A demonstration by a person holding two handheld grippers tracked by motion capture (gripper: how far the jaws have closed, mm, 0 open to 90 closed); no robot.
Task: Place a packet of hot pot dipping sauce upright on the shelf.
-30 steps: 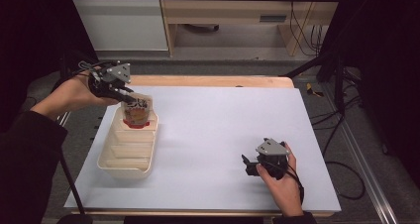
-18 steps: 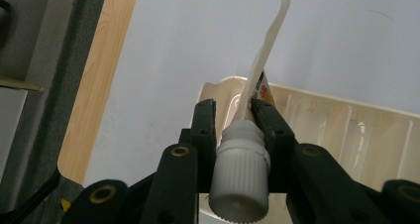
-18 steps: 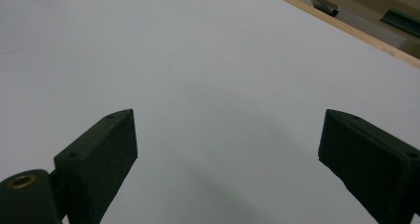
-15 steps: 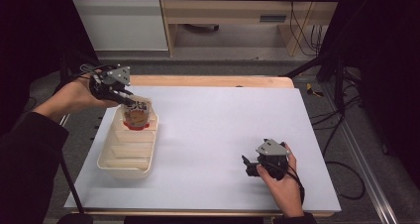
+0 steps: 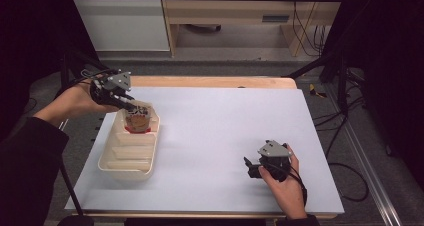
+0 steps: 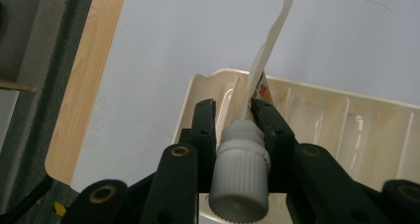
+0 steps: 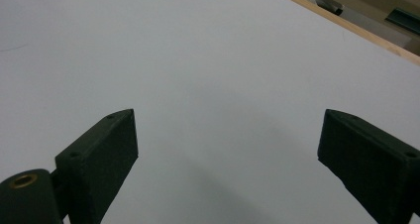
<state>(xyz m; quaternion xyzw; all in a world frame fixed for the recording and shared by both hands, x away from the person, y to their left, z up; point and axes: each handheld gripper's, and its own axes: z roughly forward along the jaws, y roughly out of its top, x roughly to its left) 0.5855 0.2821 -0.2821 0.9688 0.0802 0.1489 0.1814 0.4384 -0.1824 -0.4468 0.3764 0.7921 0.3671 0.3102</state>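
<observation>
1. Your left gripper (image 5: pixel 131 105) has its jaws pinching the white screw cap of a brown-and-white spouted pouch (image 5: pixel 137 120), held over the far end of the cream ridged plastic tray (image 5: pixel 129 161) near the counter's left edge.
2. The pale grey counter (image 5: pixel 220 131) spreads between your hands.
3. Your right gripper (image 5: pixel 249 167) rests near the front edge, jaws spread wide with nothing between them.

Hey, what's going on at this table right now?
A person holds a tool in each hand. The left tool is shut on the white spout of a pouch, holding it over the far end of a cream tray. The right tool rests open on the white table.
</observation>
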